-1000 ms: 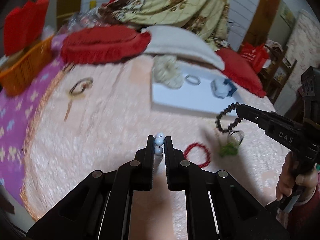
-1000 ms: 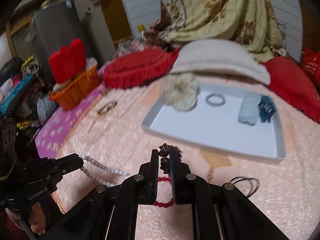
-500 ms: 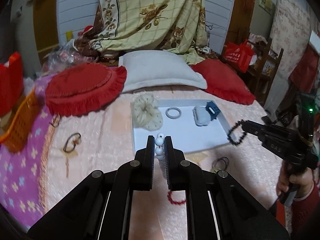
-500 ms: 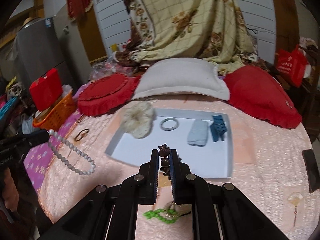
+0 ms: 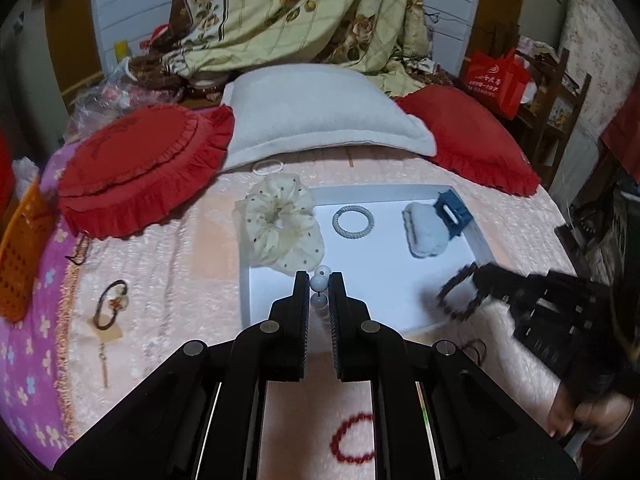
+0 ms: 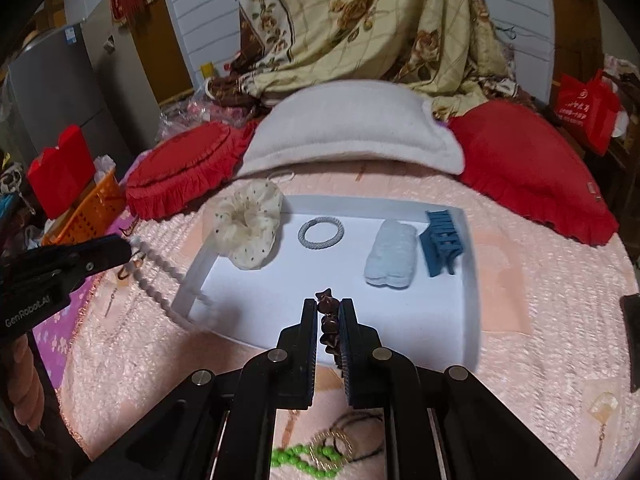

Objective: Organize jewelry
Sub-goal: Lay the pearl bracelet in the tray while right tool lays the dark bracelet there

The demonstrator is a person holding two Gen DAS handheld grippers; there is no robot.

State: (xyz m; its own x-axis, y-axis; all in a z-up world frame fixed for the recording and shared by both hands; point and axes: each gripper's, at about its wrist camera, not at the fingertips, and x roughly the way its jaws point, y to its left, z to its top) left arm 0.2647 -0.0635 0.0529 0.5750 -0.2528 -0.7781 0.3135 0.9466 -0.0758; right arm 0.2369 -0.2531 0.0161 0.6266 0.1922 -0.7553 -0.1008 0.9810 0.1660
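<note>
My left gripper [image 5: 319, 280] is shut on a white bead bracelet [image 5: 320, 278], held above the near left edge of the white tray [image 5: 384, 280]. From the right wrist view the white bead bracelet [image 6: 160, 268] hangs from the left gripper [image 6: 130, 246] beside the tray's left rim [image 6: 192, 280]. My right gripper [image 6: 328, 306] is shut on a dark brown bead bracelet [image 6: 326, 312] above the tray's near edge; the same bracelet [image 5: 460, 292] shows blurred in the left wrist view. The tray holds a cream scrunchie [image 5: 280, 226], a grey ring [image 5: 353, 222], a pale blue fluffy clip [image 5: 424, 232] and a blue claw clip [image 5: 454, 212].
On the pink bedspread lie a red bead bracelet [image 5: 354, 438], a green bead bracelet with a gold ring and black cord [image 6: 320, 452], a brown cord piece [image 5: 112, 308] and a white hair tie [image 5: 268, 167]. Red cushions [image 5: 140, 164] and a white pillow [image 5: 320, 112] sit behind the tray.
Both grippers have moved closer to the tray with their bracelets still held; the right gripper now hovers at the tray's near right edge.
</note>
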